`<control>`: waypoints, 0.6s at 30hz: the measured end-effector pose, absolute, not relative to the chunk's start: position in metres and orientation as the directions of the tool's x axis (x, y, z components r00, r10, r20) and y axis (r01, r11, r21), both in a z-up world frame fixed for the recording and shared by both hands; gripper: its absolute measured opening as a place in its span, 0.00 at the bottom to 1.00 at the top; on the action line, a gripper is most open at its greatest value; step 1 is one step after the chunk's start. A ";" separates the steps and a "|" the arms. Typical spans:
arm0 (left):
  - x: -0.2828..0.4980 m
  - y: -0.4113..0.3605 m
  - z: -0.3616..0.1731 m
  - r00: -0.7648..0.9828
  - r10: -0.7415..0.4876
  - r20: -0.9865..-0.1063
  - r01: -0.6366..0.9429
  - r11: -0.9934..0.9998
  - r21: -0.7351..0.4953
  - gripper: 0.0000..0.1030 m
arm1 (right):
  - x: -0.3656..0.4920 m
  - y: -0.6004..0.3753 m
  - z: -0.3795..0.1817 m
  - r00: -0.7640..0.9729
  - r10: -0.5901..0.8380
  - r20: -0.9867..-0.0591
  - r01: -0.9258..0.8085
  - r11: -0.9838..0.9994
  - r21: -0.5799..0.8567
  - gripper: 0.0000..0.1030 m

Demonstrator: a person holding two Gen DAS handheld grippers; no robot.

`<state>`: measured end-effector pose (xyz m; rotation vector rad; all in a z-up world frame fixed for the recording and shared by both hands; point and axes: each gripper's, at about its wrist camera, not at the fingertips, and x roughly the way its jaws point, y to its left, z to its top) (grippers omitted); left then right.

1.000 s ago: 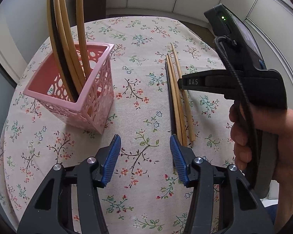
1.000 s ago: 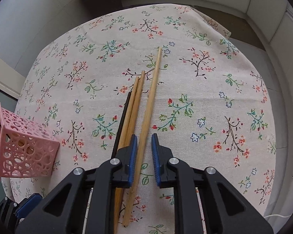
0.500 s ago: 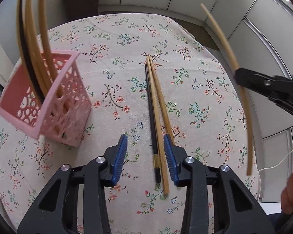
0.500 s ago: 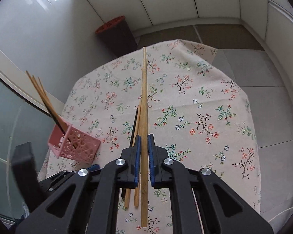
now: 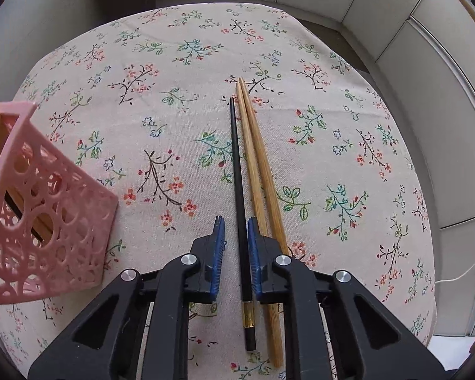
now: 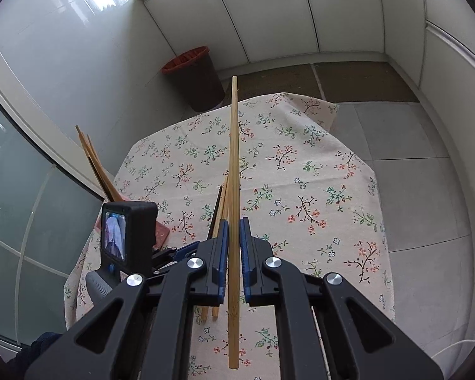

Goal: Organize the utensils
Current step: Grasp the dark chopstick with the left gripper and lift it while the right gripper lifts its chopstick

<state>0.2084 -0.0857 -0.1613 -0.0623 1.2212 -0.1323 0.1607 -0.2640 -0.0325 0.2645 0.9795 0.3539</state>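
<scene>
left gripper low, jaws narrowly parted, right gripper raised, clamped

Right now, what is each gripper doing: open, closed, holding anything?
Left gripper: open, straddling the black chopstick on the tablecloth, not gripping it.
Right gripper: closed on a wooden chopstick, lifted above the table.
</scene>
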 end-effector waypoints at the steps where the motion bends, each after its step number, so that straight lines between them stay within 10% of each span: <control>1: 0.211 -0.087 -0.162 0.333 -0.135 -0.933 0.073 0.990 -0.117 0.15 | 0.161 -0.263 -0.033 0.506 0.407 -0.760 -0.173 0.912 0.373 0.07; 18: 0.171 -0.087 -0.089 0.508 -0.331 -0.796 0.191 0.944 -0.270 0.04 | 0.149 -0.269 -0.003 0.629 0.435 -0.644 -0.202 0.892 0.404 0.07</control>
